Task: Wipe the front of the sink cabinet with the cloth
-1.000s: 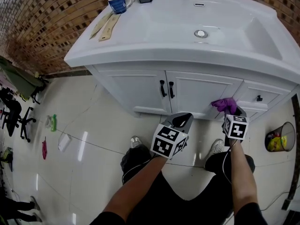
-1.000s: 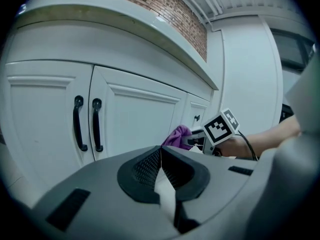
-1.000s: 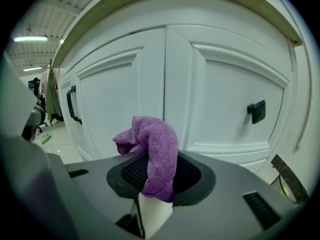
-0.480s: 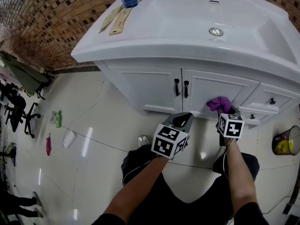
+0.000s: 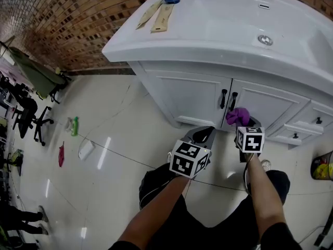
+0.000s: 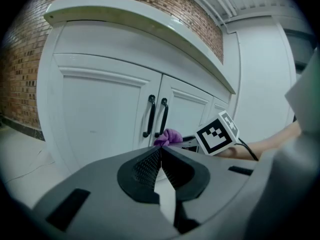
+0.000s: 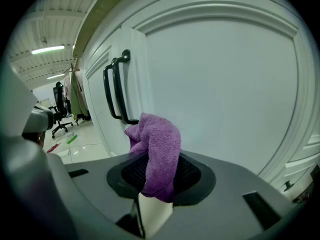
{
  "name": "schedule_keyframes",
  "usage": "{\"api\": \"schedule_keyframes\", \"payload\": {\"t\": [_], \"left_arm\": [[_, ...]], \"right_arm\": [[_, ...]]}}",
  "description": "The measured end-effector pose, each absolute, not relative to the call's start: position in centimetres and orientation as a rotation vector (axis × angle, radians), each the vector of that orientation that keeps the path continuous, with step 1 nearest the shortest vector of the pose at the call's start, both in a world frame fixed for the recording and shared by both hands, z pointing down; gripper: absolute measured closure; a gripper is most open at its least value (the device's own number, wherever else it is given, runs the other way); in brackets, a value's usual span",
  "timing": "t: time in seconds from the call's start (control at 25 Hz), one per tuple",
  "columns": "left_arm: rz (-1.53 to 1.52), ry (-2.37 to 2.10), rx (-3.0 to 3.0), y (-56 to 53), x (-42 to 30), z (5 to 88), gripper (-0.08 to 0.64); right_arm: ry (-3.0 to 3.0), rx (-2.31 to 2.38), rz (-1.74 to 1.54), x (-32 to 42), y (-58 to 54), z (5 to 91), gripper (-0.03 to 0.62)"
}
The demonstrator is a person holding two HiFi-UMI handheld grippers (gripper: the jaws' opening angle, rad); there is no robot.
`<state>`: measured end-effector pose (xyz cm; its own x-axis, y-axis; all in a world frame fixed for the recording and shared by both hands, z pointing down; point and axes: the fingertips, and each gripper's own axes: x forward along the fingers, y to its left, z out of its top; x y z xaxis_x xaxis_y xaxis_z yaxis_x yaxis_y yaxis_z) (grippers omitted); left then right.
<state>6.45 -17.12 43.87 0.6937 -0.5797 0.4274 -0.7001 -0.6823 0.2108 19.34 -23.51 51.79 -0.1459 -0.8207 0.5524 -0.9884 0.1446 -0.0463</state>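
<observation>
Low at the sink cabinet's (image 5: 192, 95) front, just beside its black door handles (image 5: 228, 99), the right gripper (image 7: 156, 180) had its fingers (image 7: 192, 176) clamped on the purple cloth (image 7: 156, 144). The left gripper (image 6: 161, 160) hung nearby, fingers together and empty.

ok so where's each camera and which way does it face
Head view: on the head, steeply down at sink cabinet and floor; forearms, left gripper, right gripper show.
Left gripper view: on that gripper, facing the cabinet doors; shut jaws show.
Right gripper view: close to one door; jaws clamp the purple cloth.
Shared: cloth and black door handles, all three.
</observation>
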Motion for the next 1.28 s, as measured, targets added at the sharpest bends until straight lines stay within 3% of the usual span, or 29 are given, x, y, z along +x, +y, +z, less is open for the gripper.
{"api": "schedule_keyframes", "payload": {"t": [0.28, 0.6, 1.28], "left_arm": [[0.485, -1.036, 2.537, -17.4, 3.2, 44.7, 0.555], [0.499, -1.007, 2.528, -17.4, 4.3, 45.9, 0.555], [0.586, -0.853, 2.555, -15.8, 13.8, 49.0, 0.555]], "right_arm": [[-2.073, 1.657, 0.582, 14.6, -24.1, 53.2, 0.469], [-2.067, 1.582, 0.539, 14.4, -23.9, 55.0, 0.469], [-1.859, 1.788, 0.596, 30.1, -19.5, 56.9, 0.469]]}}
